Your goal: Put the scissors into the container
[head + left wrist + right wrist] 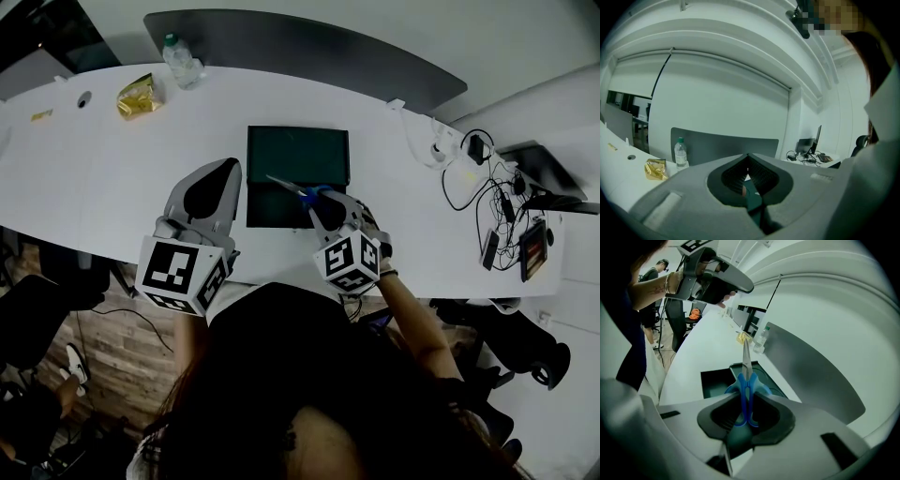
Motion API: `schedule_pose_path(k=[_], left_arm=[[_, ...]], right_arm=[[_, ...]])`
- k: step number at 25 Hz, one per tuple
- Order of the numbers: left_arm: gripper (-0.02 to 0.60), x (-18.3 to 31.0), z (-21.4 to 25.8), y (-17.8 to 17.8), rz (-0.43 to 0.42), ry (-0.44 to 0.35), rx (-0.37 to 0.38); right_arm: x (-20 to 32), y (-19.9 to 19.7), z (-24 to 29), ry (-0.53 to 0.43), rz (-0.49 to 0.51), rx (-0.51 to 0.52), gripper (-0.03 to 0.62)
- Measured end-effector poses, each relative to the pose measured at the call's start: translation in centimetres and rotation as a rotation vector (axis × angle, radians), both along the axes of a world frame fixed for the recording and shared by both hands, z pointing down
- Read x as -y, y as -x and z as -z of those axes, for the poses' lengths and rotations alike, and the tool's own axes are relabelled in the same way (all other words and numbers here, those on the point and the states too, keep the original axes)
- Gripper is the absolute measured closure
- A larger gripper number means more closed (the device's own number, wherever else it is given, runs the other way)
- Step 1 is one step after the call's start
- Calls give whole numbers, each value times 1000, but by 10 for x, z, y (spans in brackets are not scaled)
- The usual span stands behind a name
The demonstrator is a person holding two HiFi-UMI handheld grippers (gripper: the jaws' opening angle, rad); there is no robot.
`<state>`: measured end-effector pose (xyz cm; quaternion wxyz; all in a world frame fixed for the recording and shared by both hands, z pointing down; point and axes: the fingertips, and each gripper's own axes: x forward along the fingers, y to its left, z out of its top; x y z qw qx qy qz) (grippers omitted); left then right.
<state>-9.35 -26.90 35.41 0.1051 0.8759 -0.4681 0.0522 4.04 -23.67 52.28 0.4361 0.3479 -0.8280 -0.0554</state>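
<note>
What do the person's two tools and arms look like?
The left tool and right tool are grey moulded shells with black ribbed pads. Each carries a white cube printed with black square markers. The person wears a dark top and a thin bracelet on the left wrist.

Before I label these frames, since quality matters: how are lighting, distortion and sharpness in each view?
Head view: dim, darkest toward the bottom, the white table brightest. Left gripper view: strong fisheye bending, black corners. Right gripper view: same bending, yet the scissors in the right hand-held gripper look sharp.
</note>
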Motion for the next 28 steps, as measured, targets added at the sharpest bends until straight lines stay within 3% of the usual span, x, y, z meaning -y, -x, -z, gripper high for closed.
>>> schedule_pose_path(k=[28], left_arm=[[569,27,-30,2,19,89,-8]], right_arm=[[4,4,-83,198,175,-187,503]])
